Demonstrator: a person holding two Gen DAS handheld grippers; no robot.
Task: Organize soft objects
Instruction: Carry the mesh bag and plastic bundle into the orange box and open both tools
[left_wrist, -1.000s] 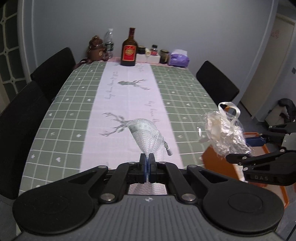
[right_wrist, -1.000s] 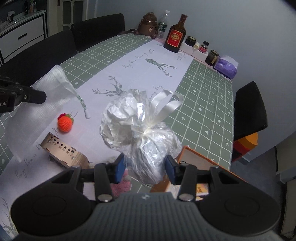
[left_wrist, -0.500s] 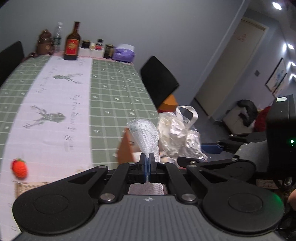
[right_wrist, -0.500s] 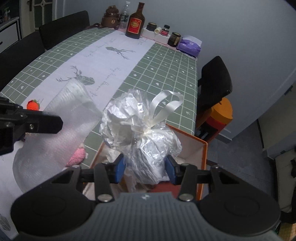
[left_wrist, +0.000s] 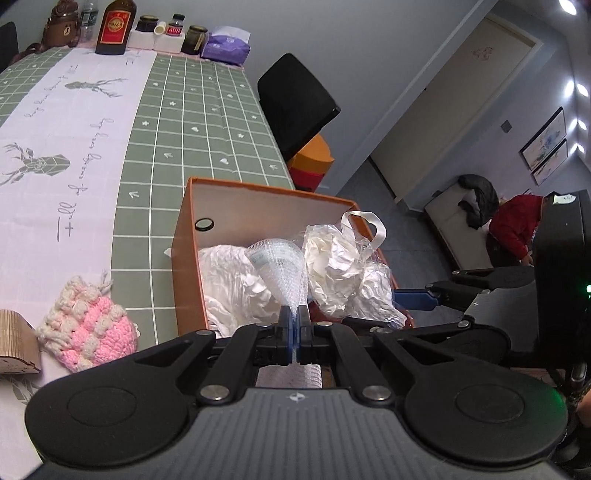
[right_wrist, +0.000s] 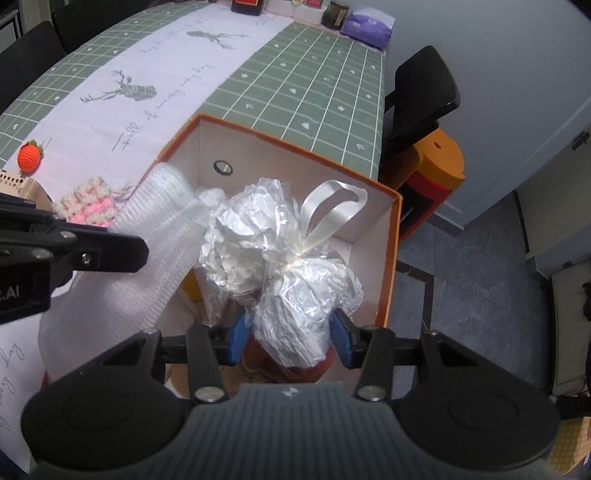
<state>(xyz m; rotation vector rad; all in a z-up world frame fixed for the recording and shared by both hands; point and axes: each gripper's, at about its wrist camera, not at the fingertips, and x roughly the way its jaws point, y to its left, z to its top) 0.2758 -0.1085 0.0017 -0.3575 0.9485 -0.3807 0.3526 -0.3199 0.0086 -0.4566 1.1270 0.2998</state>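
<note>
Now, nearest first:
Left hand-held gripper (left_wrist: 294, 334): clenched fully on the narrow end of a white mesh sleeve (left_wrist: 282, 271), which fans upward and away from the pads like a cone.
Right hand-held gripper (right_wrist: 289, 341): grasping a crinkled clear bag (right_wrist: 291, 280) of white paper by its lower bulge, blue pads pressing each side; a white ribbon loop (right_wrist: 334, 208) stands up from the tied neck.
Key relation: both bundles hang over the open orange box (right_wrist: 389, 266); the box lies directly below and just ahead of both hand-held grippers, so the coming move looks like a plain lowering and letting go.
Which is nearer: the right hand-held gripper seems better centred over the box mouth; the mesh sleeve in the left one crosses the box's near left wall, part of it outside the rim.
Box contents: crumpled white paper (left_wrist: 236, 284) already lies inside against the left wall.
Long axis of box: runs away from the onlooker, toward the bench's far end.
Beside the box: a pink and cream crocheted pouch (left_wrist: 88, 325) on the bench (left_wrist: 207, 122), just left of the box.
Farther off: a small orange crocheted fruit (right_wrist: 30, 157), well apart to the left.
Far end: bottles and jars (left_wrist: 147, 27), out of play.
</note>
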